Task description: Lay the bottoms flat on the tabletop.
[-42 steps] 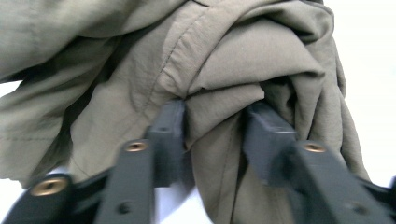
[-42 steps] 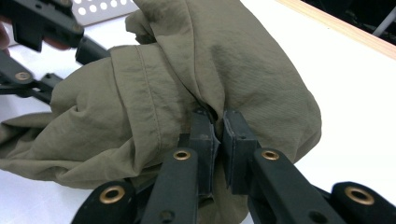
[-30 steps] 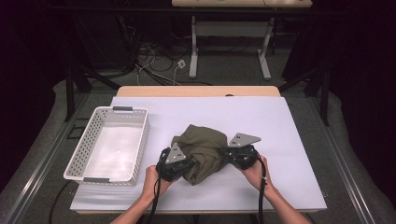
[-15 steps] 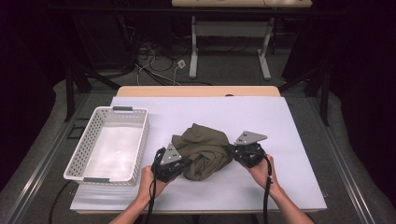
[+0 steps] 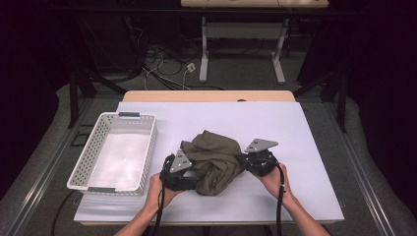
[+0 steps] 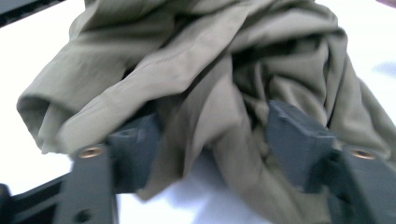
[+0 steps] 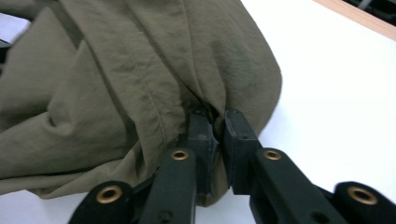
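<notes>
White surface (image 5: 305, 196): crumpled olive-green cloth (image 5: 214, 162) lies 3 o'clock of just-opened left hand-held gripper (image 5: 189, 181); right hand-held gripper (image 5: 242, 160) clenched on cloth's 3 o'clock edge.

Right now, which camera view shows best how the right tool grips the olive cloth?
The right gripper view: the right tool has its jaws pinched shut on a fold of the olive cloth. The high view shows the whole crumpled cloth, its grip hidden. The left gripper view shows loose folds between open jaws.

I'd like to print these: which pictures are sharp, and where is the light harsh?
High view: sharp, dark room around a bright table. Left gripper view: motion blur on the olive cloth and jaws, table blown out white. Right gripper view: crisp weave, nearest jaw parts soft.
</notes>
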`<state>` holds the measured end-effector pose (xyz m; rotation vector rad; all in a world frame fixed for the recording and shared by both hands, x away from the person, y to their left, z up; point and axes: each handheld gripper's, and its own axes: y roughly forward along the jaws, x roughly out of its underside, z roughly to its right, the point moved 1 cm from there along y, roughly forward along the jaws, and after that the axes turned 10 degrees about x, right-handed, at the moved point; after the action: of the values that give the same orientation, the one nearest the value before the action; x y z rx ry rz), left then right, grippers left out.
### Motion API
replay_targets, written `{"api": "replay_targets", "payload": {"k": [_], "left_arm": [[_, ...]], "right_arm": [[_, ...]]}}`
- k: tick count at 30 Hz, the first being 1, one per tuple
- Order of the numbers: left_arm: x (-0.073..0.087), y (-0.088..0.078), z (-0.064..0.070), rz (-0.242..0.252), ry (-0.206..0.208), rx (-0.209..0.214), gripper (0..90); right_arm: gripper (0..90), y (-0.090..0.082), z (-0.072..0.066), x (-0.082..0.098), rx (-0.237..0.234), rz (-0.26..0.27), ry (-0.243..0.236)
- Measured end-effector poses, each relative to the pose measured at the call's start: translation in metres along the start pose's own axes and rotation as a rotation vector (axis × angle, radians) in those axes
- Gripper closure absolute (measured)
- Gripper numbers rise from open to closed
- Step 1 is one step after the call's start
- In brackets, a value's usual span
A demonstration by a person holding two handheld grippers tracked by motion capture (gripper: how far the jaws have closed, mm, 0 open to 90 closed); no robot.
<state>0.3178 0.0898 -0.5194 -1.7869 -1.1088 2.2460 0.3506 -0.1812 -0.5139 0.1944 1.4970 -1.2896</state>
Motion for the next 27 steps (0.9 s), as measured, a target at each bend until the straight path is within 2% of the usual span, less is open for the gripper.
{"api": "replay_targets", "payload": {"k": [3, 4, 6, 8, 9, 10, 12, 13, 16, 17, 20, 24, 27], "left_arm": [[0.000, 0.005, 0.000, 0.000, 0.004, 0.026, 35.9], [0.001, 0.008, 0.000, -0.006, 0.010, 0.037, 40.4], [0.003, 0.013, 0.001, -0.013, 0.026, 0.031, 51.7], [0.005, 0.014, 0.000, 0.001, 0.020, 0.036, 64.3], [0.005, 0.014, 0.000, 0.004, 0.021, 0.037, 67.7], [0.005, 0.015, 0.000, 0.004, 0.010, 0.044, 71.0], [0.006, 0.016, 0.002, -0.001, 0.017, 0.046, 76.0], [0.005, 0.016, 0.003, -0.009, 0.027, 0.045, 77.8], [0.005, 0.016, 0.005, -0.016, 0.040, 0.040, 80.8], [0.005, 0.015, 0.005, -0.015, 0.037, 0.038, 81.3], [0.004, 0.011, 0.003, -0.011, 0.034, 0.022, 82.7], [0.003, 0.004, 0.001, 0.016, 0.029, -0.001, 83.5], [0.002, -0.001, -0.001, 0.032, 0.017, -0.016, 83.7]], "right_arm": [[80.0, 0.000, -0.005, -0.002, -0.007, 0.010, -0.019], [79.1, -0.001, -0.006, -0.003, -0.010, 0.014, -0.022], [75.1, -0.002, -0.008, -0.005, -0.006, 0.023, -0.025], [68.9, -0.004, -0.008, -0.008, -0.007, 0.039, -0.020], [64.9, -0.005, -0.008, -0.010, 0.002, 0.056, -0.015], [62.9, -0.006, -0.008, -0.011, 0.006, 0.075, -0.006], [60.6, -0.009, -0.008, -0.014, 0.006, 0.098, 0.011], [61.8, -0.009, -0.008, -0.014, 0.009, 0.106, 0.005], [75.4, -0.007, -0.010, -0.013, 0.010, 0.102, -0.008], [79.0, -0.006, -0.009, -0.012, 0.013, 0.099, -0.020], [87.0, -0.008, -0.007, -0.011, 0.035, 0.102, -0.013], [88.5, -0.013, -0.002, -0.010, 0.078, 0.121, -0.024], [88.5, -0.018, 0.005, -0.010, 0.110, 0.131, -0.005]]}}
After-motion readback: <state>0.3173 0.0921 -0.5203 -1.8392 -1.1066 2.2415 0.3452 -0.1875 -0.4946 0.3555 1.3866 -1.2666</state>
